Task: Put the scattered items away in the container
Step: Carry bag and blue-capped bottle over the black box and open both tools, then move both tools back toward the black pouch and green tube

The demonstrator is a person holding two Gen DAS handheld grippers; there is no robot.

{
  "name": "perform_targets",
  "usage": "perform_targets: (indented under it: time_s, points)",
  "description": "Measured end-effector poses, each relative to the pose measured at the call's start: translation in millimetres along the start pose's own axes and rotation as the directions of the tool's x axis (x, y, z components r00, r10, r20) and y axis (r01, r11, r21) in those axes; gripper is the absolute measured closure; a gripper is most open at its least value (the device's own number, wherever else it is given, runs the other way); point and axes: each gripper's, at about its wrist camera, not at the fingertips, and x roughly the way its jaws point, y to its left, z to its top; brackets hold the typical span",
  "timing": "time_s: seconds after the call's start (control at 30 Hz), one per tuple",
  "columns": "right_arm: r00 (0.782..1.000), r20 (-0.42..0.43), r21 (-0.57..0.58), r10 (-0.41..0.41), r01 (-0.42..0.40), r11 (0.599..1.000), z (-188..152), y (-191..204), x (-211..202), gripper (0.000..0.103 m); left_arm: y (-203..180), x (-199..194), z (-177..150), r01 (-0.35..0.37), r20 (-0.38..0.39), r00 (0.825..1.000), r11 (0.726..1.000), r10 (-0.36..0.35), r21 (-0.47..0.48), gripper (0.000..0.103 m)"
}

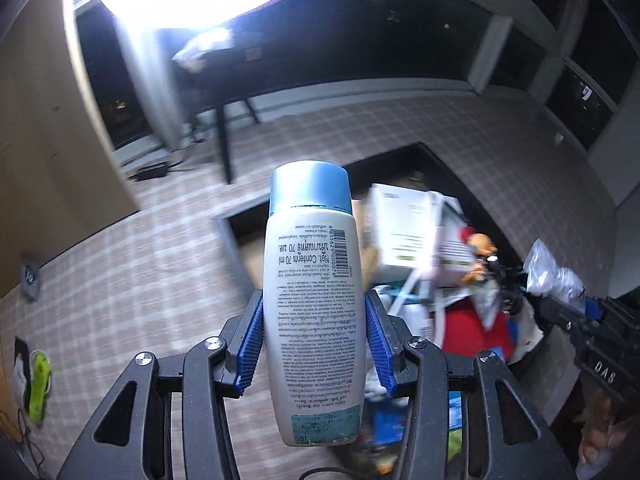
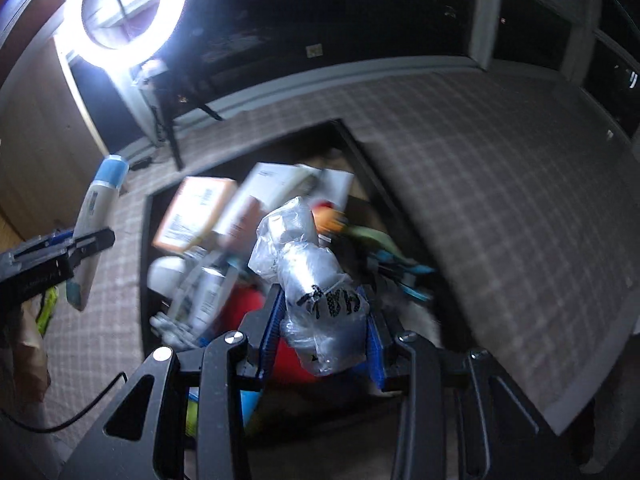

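Observation:
My left gripper (image 1: 314,344) is shut on a white bottle with a blue cap (image 1: 314,300), held upright above the carpet, left of the container. The bottle also shows in the right wrist view (image 2: 94,232). My right gripper (image 2: 322,336) is shut on a clear plastic bag with a silver item (image 2: 316,280), held over the dark open container (image 2: 352,140). The container (image 1: 420,152) holds white boxes (image 1: 412,232), an orange box (image 2: 192,212), a red item (image 1: 472,328) and other packets. The right gripper shows at the right in the left wrist view (image 1: 560,280).
Checked carpet (image 2: 500,200) surrounds the container. A bright ring light (image 2: 124,12) on a stand stands at the back left. A lime-green item (image 1: 40,380) lies on the floor at the left. Dark windows line the back wall.

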Motion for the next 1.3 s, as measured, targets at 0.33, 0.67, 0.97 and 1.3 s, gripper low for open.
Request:
perform_targets:
  time_s: [0.33, 0.67, 0.97, 1.3]
  points:
    - [1.000, -0.005, -0.007, -0.004, 0.003, 1.000, -7.9, -29.3, -9.1, 0.039, -53.3, -3.7, 17.2, -0.016, 0.044, 0.999, 0.999, 0.013, 0.052, 0.037]
    - [1.000, 0.028, 0.023, -0.010, 0.009, 1.000, -8.7, -38.8, -20.4, 0.039, -30.1, -10.0, 3.9, -0.057, 0.032, 0.998, 0.998, 0.056, 0.013, 0.038]
    - [0.997, 0.075, -0.023, -0.017, 0.019, 1.000, -15.8, -9.5, -36.8, 0.039, 10.2, -33.4, -33.0, -0.136, 0.043, 0.989, 0.990, 0.138, -0.044, 0.038]
    - [0.994, 0.096, -0.107, 0.049, -0.038, 0.994, -27.5, 52.3, -49.5, 0.039, 64.8, -86.7, -81.2, -0.186, 0.093, 0.975, 0.972, 0.201, -0.142, 0.038]
